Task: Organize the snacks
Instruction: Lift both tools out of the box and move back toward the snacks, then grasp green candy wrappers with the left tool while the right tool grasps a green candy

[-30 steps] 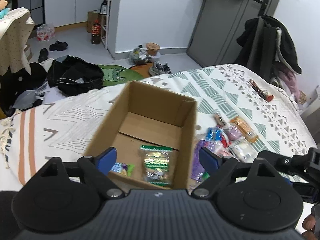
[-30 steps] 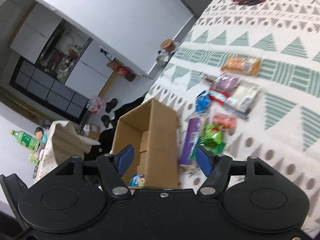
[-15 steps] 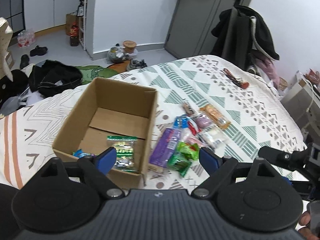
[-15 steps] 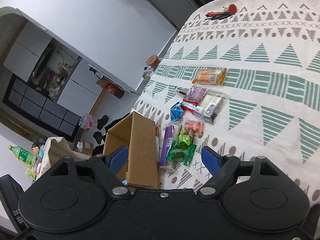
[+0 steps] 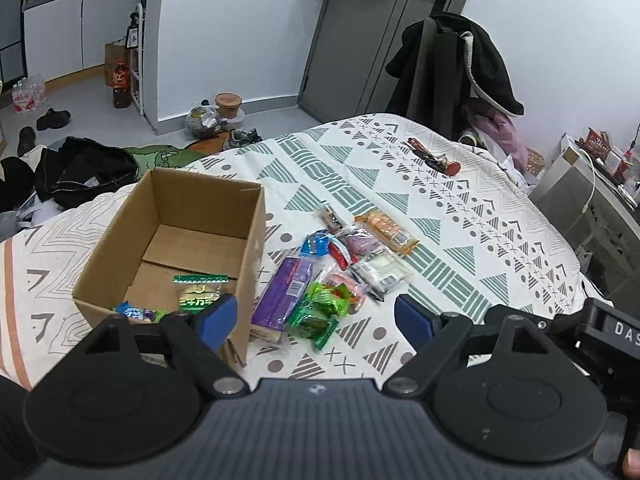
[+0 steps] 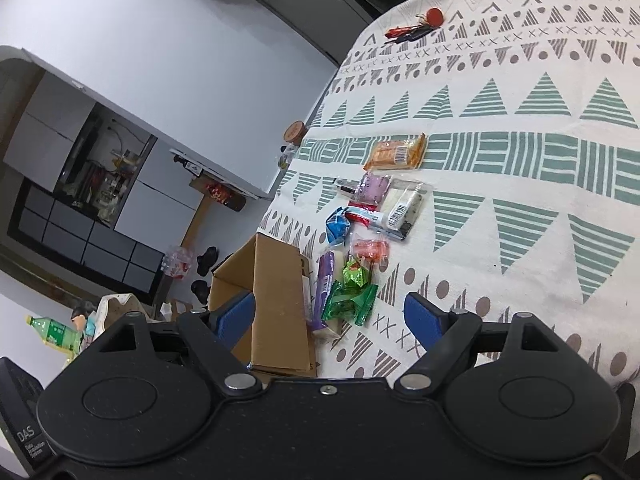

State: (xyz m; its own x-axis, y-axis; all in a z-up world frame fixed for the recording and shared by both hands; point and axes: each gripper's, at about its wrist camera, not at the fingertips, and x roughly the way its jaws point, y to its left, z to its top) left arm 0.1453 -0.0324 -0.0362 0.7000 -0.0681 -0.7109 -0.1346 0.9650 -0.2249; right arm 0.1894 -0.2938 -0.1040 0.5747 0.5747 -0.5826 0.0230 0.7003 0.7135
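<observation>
My left gripper [image 5: 315,316] hangs over the bed [image 5: 460,240] with its jaws released and nothing between them. My right gripper [image 6: 330,312] also has its jaws released and grasps nothing; they have just been opening. The open box [image 5: 172,240] stands on the bed, left of the loose snacks, and holds a green-topped packet [image 5: 198,292] and a small blue one [image 5: 134,312]. Just beside its right wall lies a purple pack [image 5: 284,292], with green wrappers [image 5: 320,312] touching it. Further from me lie a blue pouch [image 5: 316,244], a white pack [image 5: 382,270] and an orange bar [image 5: 386,230]. Red keys [image 5: 434,156] lie well apart, near the far edge.
</observation>
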